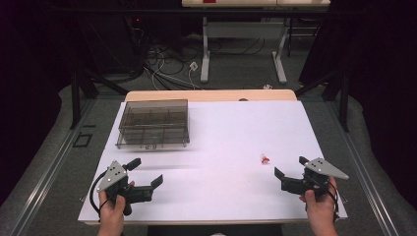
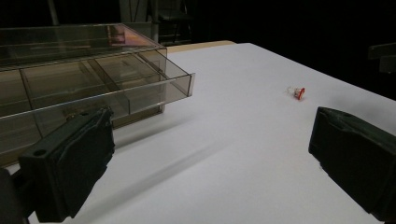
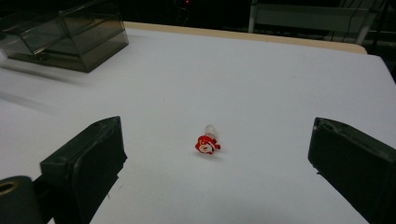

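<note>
A small red and white figure with a clear stub lies on the white table top, right of centre, and far off in the left gripper view. My right gripper is open just to the right of it, jaws wide apart and nothing between them. A smoky clear compartment box stands at the back left. My left gripper is open near the front left, its jaws pointing past the box's corner.
The white sheet covers the table, with a wooden edge showing at the back. Beyond it the floor holds cables and the legs of another table.
</note>
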Demonstrator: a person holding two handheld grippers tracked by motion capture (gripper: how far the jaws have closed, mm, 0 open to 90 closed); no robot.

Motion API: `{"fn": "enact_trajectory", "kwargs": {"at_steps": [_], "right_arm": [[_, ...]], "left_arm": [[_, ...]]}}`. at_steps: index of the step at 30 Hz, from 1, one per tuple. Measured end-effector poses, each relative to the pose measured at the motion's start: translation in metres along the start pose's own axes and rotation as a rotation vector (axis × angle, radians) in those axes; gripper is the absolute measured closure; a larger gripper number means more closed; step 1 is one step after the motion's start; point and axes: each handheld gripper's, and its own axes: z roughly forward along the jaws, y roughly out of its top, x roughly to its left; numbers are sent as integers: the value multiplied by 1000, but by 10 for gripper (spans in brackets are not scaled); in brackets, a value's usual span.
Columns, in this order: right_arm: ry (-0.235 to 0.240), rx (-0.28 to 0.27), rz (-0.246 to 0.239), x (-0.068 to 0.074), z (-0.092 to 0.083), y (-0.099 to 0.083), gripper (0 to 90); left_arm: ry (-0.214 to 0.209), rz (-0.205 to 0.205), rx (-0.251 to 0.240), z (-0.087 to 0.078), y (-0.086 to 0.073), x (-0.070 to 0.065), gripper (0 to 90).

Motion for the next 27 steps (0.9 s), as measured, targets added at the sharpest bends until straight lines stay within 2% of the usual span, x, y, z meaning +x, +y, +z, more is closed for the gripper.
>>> {"fn": "enact_trajectory", "kwargs": {"at_steps": [1,2,4,6,13,15,20,27], "right_arm": [[0,0,0,0,0,0,16],[9,34,20,-2,3,0,11],[5,24,31,-3,6,-1,11],[5,46,54,-3,11,-1,11],[0,32,6,-2,19,2,33],[5,51,-28,-3,24,3,67],[18,45,-41,-5,31,4,150],[41,59,-66,-7,41,7,194]], "left_arm": [[-6,0,2,1,0,0,5],[-6,-3,3,3,-1,0,5],[-9,-5,11,5,-1,0,5],[-5,-7,12,6,-2,0,5],[4,-13,11,6,-2,1,5],[9,-21,9,7,-3,2,5],[9,-22,12,7,-3,2,5],[7,-17,15,6,-4,1,5]]}}
